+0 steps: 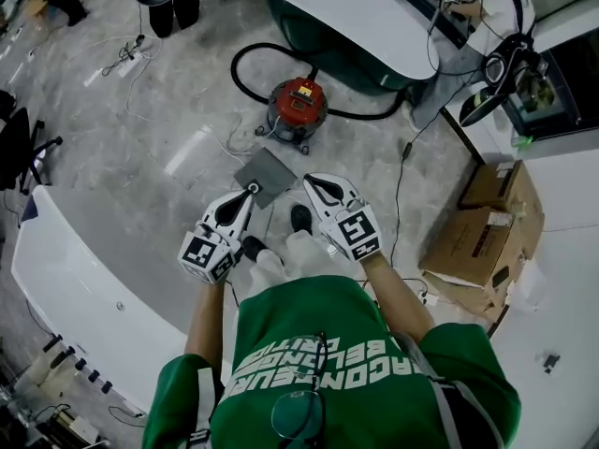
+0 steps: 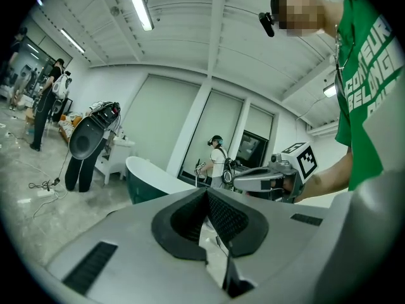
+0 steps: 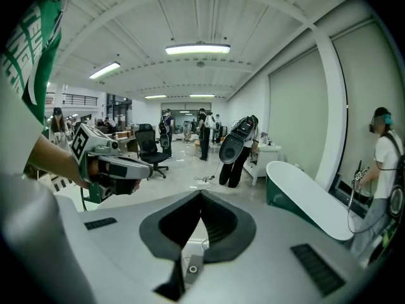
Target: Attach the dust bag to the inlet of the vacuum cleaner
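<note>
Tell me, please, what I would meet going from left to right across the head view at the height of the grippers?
white curved table → left gripper → right gripper → cardboard box

Big open lab or test hall: pale stone floor [image 1: 140,157] w/ loose cables [image 1: 126,59], tube lights [image 3: 197,49] on white ceiling. Several people [image 3: 204,128] w/ equipment stand around. Also office chair [image 3: 152,147], cardboard boxes [image 1: 487,227].
</note>
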The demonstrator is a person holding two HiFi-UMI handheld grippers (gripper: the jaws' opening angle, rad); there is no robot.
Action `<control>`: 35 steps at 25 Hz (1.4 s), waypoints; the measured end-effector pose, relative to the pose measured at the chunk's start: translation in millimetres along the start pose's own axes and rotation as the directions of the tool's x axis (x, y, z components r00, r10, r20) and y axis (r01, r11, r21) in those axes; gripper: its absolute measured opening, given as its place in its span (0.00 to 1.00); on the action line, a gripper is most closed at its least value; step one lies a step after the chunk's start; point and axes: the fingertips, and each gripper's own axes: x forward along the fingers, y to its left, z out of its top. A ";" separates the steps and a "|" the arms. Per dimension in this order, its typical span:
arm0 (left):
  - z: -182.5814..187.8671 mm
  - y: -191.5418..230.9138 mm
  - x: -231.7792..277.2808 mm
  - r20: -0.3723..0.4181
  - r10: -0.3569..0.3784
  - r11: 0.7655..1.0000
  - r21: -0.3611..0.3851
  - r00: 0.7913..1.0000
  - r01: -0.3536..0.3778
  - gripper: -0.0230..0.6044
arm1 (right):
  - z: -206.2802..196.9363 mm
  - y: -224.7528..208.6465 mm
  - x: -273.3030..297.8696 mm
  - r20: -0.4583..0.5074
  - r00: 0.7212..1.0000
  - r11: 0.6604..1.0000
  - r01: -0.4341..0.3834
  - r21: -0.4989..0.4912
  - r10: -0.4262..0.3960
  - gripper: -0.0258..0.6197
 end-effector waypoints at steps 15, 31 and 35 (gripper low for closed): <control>-38.5 44.5 11.2 -0.033 0.167 0.986 -0.021 0.985 -0.168 0.04 | -37.2 -29.3 56.8 -0.065 0.989 0.990 -0.136 -0.039 0.134 0.05; -195.9 158.1 35.3 -0.064 0.222 0.974 -0.023 0.973 -0.224 0.04 | -185.6 -18.0 190.6 -0.130 0.962 0.967 -0.248 -0.058 0.239 0.05; -255.2 187.4 42.1 -0.074 0.207 0.978 0.004 0.976 -0.207 0.04 | -241.3 -15.7 225.9 -0.134 0.957 0.959 -0.271 -0.086 0.259 0.05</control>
